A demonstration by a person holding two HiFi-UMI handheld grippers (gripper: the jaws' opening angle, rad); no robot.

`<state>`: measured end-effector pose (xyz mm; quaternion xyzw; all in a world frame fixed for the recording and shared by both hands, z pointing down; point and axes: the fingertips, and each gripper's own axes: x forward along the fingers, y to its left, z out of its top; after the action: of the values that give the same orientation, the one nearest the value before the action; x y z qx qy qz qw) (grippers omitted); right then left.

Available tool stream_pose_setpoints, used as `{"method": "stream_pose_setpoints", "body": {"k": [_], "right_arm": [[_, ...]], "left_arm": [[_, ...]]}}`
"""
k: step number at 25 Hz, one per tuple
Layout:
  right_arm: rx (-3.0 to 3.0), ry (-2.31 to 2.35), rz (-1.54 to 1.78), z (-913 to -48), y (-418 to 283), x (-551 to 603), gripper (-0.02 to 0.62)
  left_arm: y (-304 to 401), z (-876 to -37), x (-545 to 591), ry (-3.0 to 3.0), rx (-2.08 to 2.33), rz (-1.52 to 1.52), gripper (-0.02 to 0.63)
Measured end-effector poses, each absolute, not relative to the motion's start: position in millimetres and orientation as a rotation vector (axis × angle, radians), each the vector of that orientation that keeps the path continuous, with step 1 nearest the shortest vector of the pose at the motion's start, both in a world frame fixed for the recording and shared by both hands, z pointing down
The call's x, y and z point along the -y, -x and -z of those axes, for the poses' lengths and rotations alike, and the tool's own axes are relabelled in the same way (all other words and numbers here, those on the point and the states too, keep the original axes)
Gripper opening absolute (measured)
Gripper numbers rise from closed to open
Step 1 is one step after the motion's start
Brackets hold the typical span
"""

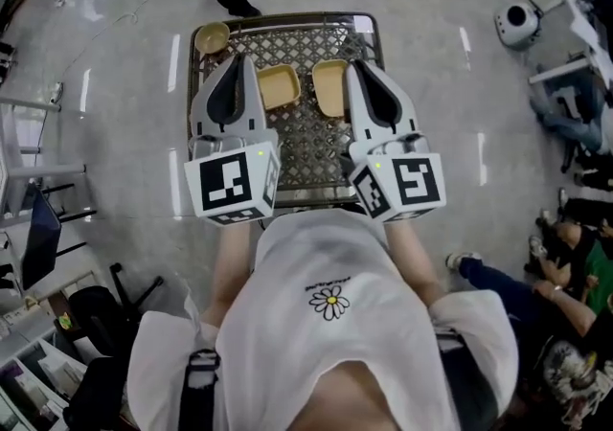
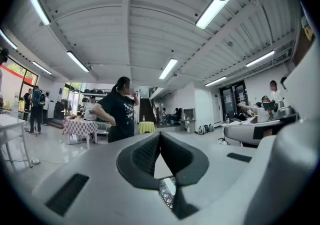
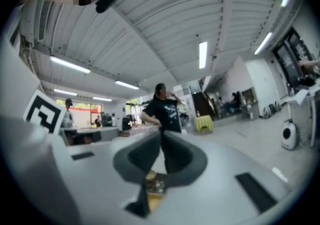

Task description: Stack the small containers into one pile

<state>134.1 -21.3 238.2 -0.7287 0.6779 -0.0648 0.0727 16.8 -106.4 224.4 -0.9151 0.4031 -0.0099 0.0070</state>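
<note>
While both grippers are held level over the mesh table [image 1: 306,142], neither carries anything. Jaws of the left gripper [image 1: 236,63] are closed tip to tip, empty. Jaws of the right gripper [image 1: 358,65] are narrow with tips meeting, empty.

Containers lie unstacked on the table in the head view:
- The round bowl [image 1: 212,37] sits at the 11 o'clock corner.
- The first square container [image 1: 279,85] is near 12 o'clock, just beside the left gripper.
- The second square container [image 1: 329,86] is at its 3 o'clock, partly under the right gripper.

A bystander in black [image 2: 120,111] stands beyond the table.
</note>
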Motion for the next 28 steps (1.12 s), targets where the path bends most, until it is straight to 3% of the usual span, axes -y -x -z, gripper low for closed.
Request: {"method": "stream_pose_setpoints", "body": {"k": [4,6,8,14,23,28], "right_arm": [[-1.937,2.139,0.410,-248.7,-155.8,41.0,0.049],[-1.832,2.107,0.577,-267.2,-180.0,47.5,0.054],[-1.711,2.051,0.754,-294.1,-202.0,48.1,0.124],[-1.374,1.979,1.112,-383.1,-241.1,33.2,0.130],[-0.965,1.936,1.541,-551.6,-230.4,14.4,0.130],[-0.813,1.890,1.679,-609.5,-204.5,0.9,0.130]], "left_arm": [[-36.2,-224.0,135.8,2.873,-1.144,0.119,0.031],[-63.7,-232.3,151.8,2.891,-0.998,0.231,0.095],[-97.1,-249.9,163.7,2.910,-0.821,0.376,0.150],[-185.9,-346.7,184.9,2.853,-0.363,0.894,0.234],[-235.8,-547.4,176.3,2.710,0.082,1.516,0.236],[-237.5,-616.9,170.1,2.588,0.208,1.682,0.236]]}}
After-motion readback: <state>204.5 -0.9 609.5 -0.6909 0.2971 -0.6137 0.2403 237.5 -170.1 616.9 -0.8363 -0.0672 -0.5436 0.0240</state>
